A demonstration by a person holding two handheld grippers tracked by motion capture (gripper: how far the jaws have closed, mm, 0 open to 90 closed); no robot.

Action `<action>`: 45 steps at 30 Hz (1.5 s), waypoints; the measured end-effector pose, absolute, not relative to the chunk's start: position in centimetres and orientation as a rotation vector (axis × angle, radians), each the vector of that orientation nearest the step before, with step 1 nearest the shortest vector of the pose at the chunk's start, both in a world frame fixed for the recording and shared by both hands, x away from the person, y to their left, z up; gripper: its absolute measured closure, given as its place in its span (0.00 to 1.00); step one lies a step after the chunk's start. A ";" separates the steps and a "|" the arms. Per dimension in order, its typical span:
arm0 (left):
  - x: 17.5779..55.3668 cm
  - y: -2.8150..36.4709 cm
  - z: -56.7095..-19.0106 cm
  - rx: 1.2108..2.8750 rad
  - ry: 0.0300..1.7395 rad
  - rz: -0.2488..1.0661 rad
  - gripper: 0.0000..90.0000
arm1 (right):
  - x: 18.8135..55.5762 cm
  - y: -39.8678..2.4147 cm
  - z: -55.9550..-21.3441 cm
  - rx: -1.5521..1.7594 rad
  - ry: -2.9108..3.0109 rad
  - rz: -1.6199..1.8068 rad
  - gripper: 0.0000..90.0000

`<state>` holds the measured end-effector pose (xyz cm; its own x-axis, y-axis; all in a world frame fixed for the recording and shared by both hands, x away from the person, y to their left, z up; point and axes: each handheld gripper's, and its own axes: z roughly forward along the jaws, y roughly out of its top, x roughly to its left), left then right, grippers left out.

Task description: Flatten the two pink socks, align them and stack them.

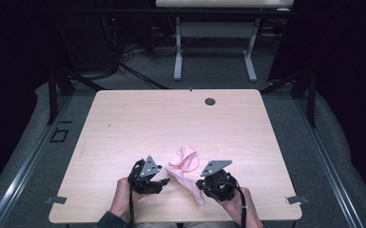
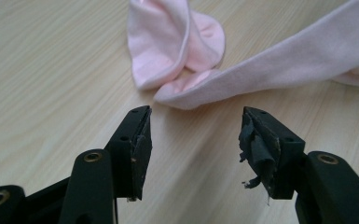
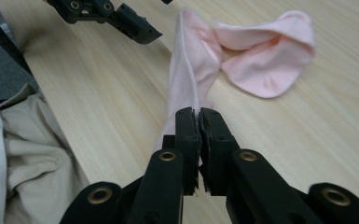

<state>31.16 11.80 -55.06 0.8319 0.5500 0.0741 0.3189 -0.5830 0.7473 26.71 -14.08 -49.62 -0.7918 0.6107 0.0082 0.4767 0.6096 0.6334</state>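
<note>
A pink sock (image 1: pixel 185 164) lies crumpled near the front middle of the light wooden table (image 1: pixel 171 118). One long end of it stretches toward my right gripper (image 1: pixel 198 186). In the right gripper view the black jaws of the right gripper (image 3: pixel 199 114) are pressed together on that stretched end of the sock (image 3: pixel 193 56), lifting it off the wood. My left gripper (image 2: pixel 196 126) is open just short of the sock's folded edge (image 2: pixel 191 93), with nothing between its pads. In the high view the left gripper (image 1: pixel 164 181) points right at the sock from its left side.
A round cable hole (image 1: pixel 210 101) sits near the table's far edge. A second table (image 1: pixel 214 28) stands on the floor behind. The table's near edge and the person's light clothing (image 3: pixel 28 154) lie close under the right gripper.
</note>
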 end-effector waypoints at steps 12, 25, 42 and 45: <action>33.0 9.7 -55.8 2.260 0.512 0.311 0.84 | 28.1 -16.2 -49.0 0.936 2.590 0.926 0.96; 29.5 10.9 -52.7 2.196 0.718 -0.141 0.94 | 26.3 -18.7 -48.0 1.043 2.605 1.009 0.96; 33.0 11.2 -54.8 2.185 0.986 -0.061 0.68 | 32.9 -16.9 -54.6 1.086 2.604 0.797 0.79; 33.3 11.4 -55.2 2.178 1.014 -0.040 0.60 | 32.3 -17.6 -54.1 1.108 2.584 0.842 0.72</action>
